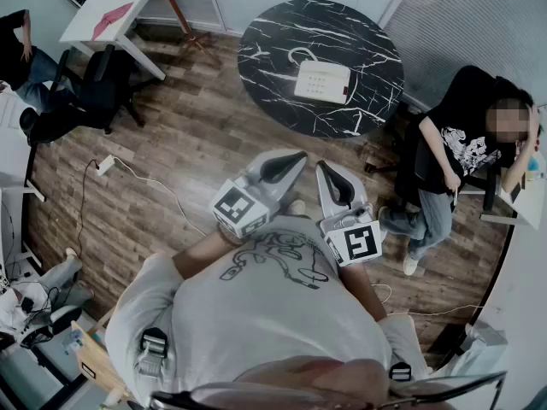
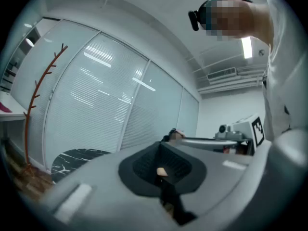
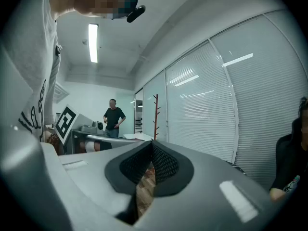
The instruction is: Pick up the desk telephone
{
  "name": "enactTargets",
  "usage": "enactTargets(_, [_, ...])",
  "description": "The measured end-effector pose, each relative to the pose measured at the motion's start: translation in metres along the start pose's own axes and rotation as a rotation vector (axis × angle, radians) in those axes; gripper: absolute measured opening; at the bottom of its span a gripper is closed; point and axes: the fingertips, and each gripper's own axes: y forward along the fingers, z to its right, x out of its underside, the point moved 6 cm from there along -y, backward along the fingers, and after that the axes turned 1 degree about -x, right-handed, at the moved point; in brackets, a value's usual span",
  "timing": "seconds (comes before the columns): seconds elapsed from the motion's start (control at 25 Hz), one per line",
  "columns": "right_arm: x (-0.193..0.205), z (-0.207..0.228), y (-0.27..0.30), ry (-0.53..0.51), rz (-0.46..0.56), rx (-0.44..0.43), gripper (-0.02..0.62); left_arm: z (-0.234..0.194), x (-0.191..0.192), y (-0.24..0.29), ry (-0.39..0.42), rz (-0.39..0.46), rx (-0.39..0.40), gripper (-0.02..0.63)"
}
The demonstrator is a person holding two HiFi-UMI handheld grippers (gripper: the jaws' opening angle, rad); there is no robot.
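Observation:
A white desk telephone point(image 1: 321, 80) sits on a round black marble table point(image 1: 273, 37) at the far side of the room in the head view. My left gripper point(image 1: 298, 156) and right gripper point(image 1: 323, 167) are held level in front of my chest, well short of the table. Both have their jaws shut with nothing between them. In the left gripper view only the table's edge point(image 2: 77, 159) shows past the left gripper point(image 2: 161, 143); the phone is hidden. The right gripper point(image 3: 151, 144) faces window blinds, with no phone in sight.
A seated person in black point(image 1: 466, 143) is right of the table. A white desk point(image 1: 107, 11) and a black chair point(image 1: 98, 88) stand at the left. A cable and power strip point(image 1: 106, 164) lie on the wood floor. A coat stand point(image 2: 36, 95) rises by the blinds.

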Motion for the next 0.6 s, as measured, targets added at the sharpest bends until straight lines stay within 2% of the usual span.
enactTargets(0.6, [0.005,0.031,-0.01,0.036,0.03,-0.003,0.006,0.003,0.007,0.028,0.0,0.0,-0.017,0.002])
